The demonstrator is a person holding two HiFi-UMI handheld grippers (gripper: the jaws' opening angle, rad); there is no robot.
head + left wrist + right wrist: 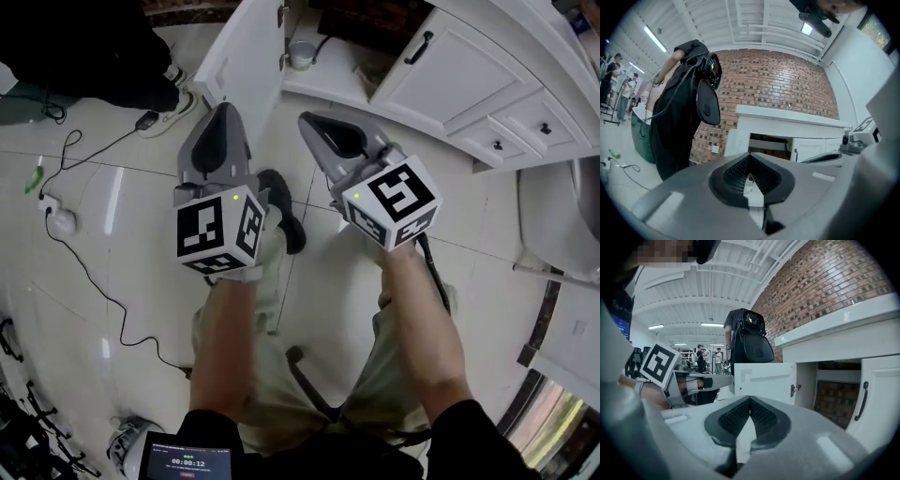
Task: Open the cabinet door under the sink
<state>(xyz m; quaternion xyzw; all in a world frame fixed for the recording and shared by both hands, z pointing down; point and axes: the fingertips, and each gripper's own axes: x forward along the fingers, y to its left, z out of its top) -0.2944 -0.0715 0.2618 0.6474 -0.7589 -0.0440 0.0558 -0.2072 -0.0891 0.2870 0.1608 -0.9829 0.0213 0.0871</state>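
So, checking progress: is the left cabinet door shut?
No, the left cabinet door stands swung wide open beside the dark cabinet opening.

place: test hall | cues: brick wall [778, 79], white cabinets [469, 84], strip-lit ceiling [703, 301]

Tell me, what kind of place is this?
Probably a pretend kitchen or bathroom corner built inside a big workshop hall. There is a white cabinet with its door open against a brick wall, and a high ceiling with strip lights.
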